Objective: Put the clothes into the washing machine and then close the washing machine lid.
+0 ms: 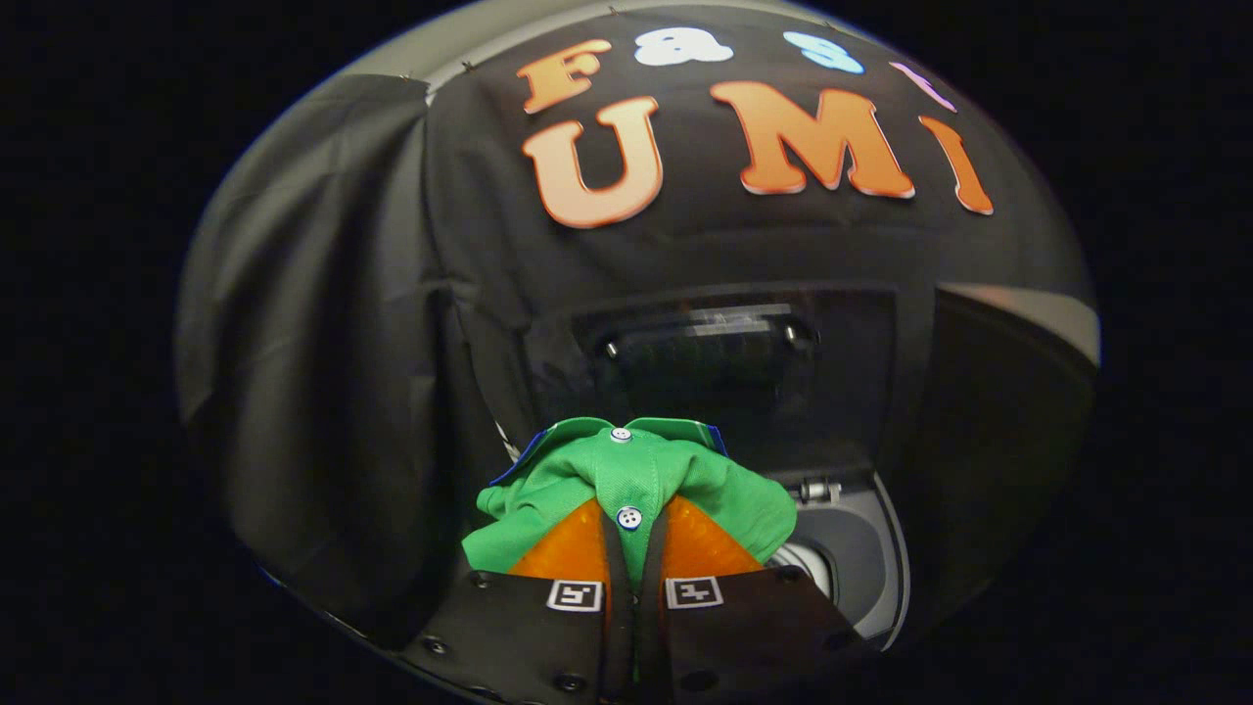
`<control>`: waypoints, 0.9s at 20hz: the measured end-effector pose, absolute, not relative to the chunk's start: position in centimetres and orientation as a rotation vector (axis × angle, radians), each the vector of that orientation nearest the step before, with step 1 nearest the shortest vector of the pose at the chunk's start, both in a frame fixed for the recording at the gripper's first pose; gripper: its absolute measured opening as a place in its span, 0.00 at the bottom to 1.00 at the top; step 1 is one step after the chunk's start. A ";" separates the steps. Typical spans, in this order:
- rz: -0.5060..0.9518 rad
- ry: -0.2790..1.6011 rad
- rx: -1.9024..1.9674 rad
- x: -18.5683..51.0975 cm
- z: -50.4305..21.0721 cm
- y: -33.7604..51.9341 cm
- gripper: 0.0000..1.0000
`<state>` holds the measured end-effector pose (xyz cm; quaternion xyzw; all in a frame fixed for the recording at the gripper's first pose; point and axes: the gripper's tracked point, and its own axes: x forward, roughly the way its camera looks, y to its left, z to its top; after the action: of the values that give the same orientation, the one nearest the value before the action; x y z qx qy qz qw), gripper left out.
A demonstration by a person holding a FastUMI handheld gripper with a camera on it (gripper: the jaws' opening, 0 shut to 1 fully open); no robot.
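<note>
**Green shirt clamped in my claw above the open washer**

Gripper view: My claw (634, 553) is clenched on a green shirt (636, 480), and both fingers (578, 553) press in on a narrow fold of the cloth that runs straight between them. The garment bunches up just ahead of the fingertips and spills out to either side of them. It has a collar with a dark blue edge at the far side and two white buttons (628, 517) down its front placket; the nearer button sits right at the gap between my fingers, the other lies further up by the collar.

Beyond the shirt stands the washing machine (861, 558), dark-bodied. Its lid (729, 367) is raised and stands upright behind the shirt, with a darkened see-through panel in the middle that catches a pale glare along the top. A small metal hinge (820, 490) shows at the foot of the lid, just to the right of the shirt. Below that hinge the grey rim of the tub opening curves round, and part of the pale drum mouth is visible close beside my right finger. The shirt hangs in front of and over the left part of that opening; I cannot tell whether any of the cloth touches the rim.

Black cloth drapes the booth wall (323, 323) behind and to the left of the machine.
</note>
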<state>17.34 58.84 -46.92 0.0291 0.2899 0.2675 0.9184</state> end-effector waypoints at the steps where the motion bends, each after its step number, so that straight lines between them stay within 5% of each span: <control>1: 0.514 0.648 0.062 17.4 -49.3 58.0 0.10; 8: 0.339 0.849 0.046 20.1 -56.7 56.5 0.10; 15: 0.324 0.915 0.009 21.0 -58.2 57.4 0.12; 17: 0.333 0.992 0.019 19.5 -59.4 57.9 0.26; 18: 0.340 1.004 0.024 18.9 -59.6 58.1 0.52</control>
<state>18.88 58.11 -59.56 0.0117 0.4788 0.1620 0.8628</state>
